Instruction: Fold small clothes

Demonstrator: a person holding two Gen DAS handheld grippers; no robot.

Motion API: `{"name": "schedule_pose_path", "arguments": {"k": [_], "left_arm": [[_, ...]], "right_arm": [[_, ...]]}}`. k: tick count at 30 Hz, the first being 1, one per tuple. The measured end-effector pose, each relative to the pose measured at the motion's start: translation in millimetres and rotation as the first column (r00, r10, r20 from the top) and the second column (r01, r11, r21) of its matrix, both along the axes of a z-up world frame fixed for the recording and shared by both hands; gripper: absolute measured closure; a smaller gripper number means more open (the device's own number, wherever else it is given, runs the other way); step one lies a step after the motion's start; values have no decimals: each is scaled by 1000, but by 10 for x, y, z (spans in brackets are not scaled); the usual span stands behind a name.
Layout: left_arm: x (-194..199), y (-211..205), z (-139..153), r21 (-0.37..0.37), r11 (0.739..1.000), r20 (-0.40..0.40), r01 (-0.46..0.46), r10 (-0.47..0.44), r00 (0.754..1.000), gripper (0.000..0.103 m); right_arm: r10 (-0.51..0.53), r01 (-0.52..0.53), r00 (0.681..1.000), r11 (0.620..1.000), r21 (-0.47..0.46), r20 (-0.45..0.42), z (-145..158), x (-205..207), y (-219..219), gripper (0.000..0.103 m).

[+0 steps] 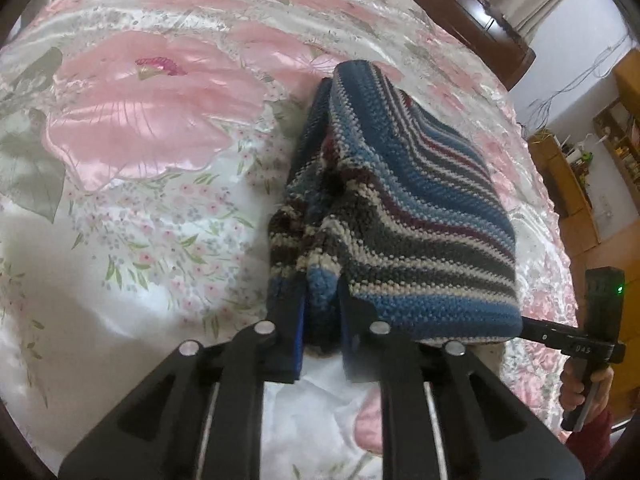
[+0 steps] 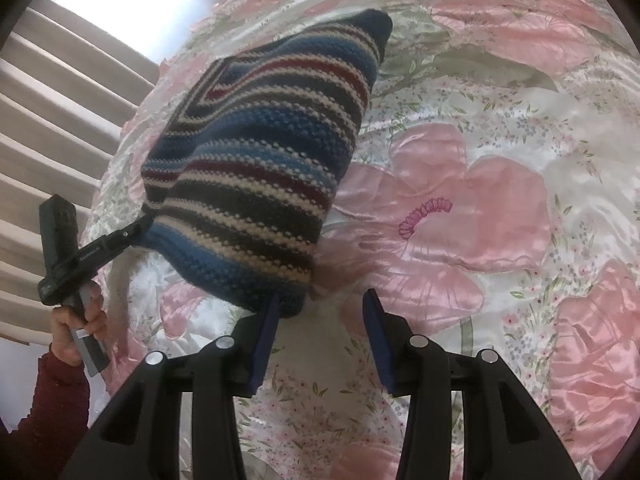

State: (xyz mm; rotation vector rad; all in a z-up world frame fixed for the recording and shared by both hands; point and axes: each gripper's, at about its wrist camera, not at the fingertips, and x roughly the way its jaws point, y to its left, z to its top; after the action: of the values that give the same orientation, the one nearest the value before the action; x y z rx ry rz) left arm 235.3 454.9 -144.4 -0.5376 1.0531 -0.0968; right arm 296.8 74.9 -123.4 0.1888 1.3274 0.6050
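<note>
Striped knit garment seemingly between left hand-held gripper pads.

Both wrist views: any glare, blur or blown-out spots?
Left wrist: satin bedspread throws sheen glare, near-white at lower left; striped knit sharp, fisheye bends the edges. Right wrist: window at upper left blown out; knit's near corner slightly soft.

A chunky, rough-knit striped wool sweater against a glossy satin floral bedspread; matt black plastic tongs with bright metal pins.
</note>
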Motion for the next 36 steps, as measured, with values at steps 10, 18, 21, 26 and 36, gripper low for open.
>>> {"name": "schedule_pose_path", "arguments": {"k": [10,18,21,26,36], "left_arm": [[-33,-126,228,18,1000,7,-12,12,1000,38],[29,-104,-135,57,998,-69,-21,25,997,52],[20,-66,-232,34,999,-83,-29,32,996,49],[9,-6,-108,-14,1000,-82,-24,23,996,45],[755,94,296,-54,997,-42,54,-56,998,19]], "right_arm": [[-57,65,995,991,115,-79,65,82,135,53],[-38,44,993,998,48,-113,-221,22,363,60],[-40,46,988,998,39,-150,-362,25,388,60],[-21,27,994,998,55,-105,-208,13,350,55],[-90,94,995,991,93,-41,117,523,153,45]]}}
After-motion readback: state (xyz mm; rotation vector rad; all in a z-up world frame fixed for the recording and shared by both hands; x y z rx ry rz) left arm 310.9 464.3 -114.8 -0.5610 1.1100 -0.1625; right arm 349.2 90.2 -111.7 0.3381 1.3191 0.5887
